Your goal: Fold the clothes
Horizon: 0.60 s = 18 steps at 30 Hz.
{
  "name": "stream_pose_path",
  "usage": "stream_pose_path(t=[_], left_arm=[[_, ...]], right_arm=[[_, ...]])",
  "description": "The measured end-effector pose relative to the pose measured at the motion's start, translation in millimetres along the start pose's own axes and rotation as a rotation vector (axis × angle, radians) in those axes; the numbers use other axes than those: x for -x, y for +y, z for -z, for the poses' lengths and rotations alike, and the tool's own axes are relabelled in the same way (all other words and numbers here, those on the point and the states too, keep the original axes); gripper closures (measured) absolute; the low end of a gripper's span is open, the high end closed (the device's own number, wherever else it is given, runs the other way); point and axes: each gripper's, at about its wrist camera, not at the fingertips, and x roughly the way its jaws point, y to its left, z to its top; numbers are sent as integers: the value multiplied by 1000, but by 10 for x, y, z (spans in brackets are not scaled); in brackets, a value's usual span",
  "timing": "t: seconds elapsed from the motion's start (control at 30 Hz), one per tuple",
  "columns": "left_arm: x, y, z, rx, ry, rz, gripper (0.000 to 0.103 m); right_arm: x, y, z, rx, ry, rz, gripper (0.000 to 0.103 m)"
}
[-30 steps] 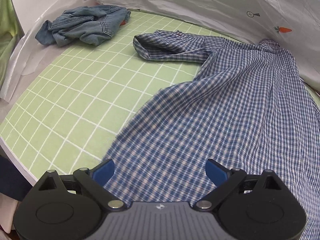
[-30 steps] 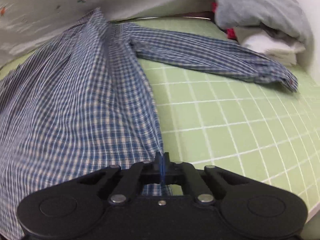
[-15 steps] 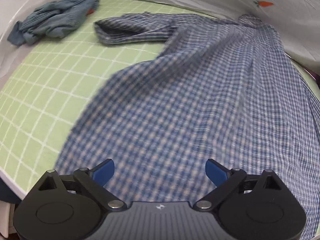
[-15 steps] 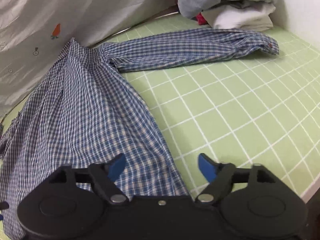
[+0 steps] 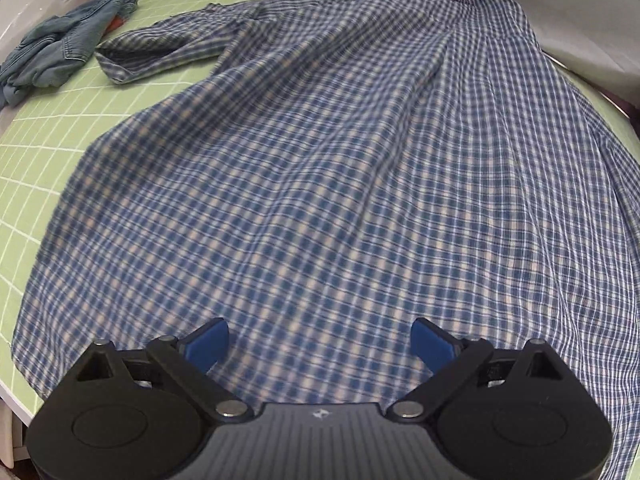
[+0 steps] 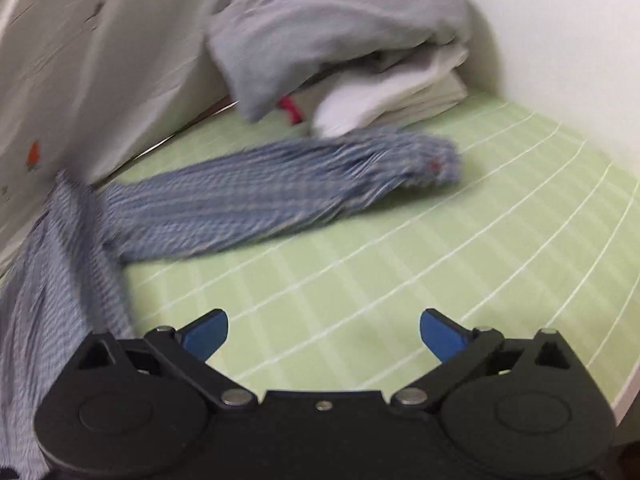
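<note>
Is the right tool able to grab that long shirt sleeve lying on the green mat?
Probably yes. The right tool is opening with nothing between its blue tips, and only bare green mat lies between it and the sleeve. Nothing covers the sleeve.

Both wrist views look down, sharing the plaid shirt (image 5: 340,168) (close).
</note>
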Motion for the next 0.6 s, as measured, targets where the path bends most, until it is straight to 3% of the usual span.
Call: stream_pose_path(t=[0.17, 0.33, 0.6], left_arm=[[-108, -153, -134, -5, 24, -33, 6], [-199, -224, -297, 15, 44, -49, 2], [-251, -277, -428, 40, 73, -56, 0]], right_arm=[[-338, -216, -483, 0, -66, 123, 0], [-811, -296, -850, 26, -60, 184, 0], [-1332, -311, -1013, 77, -9, 256, 0]])
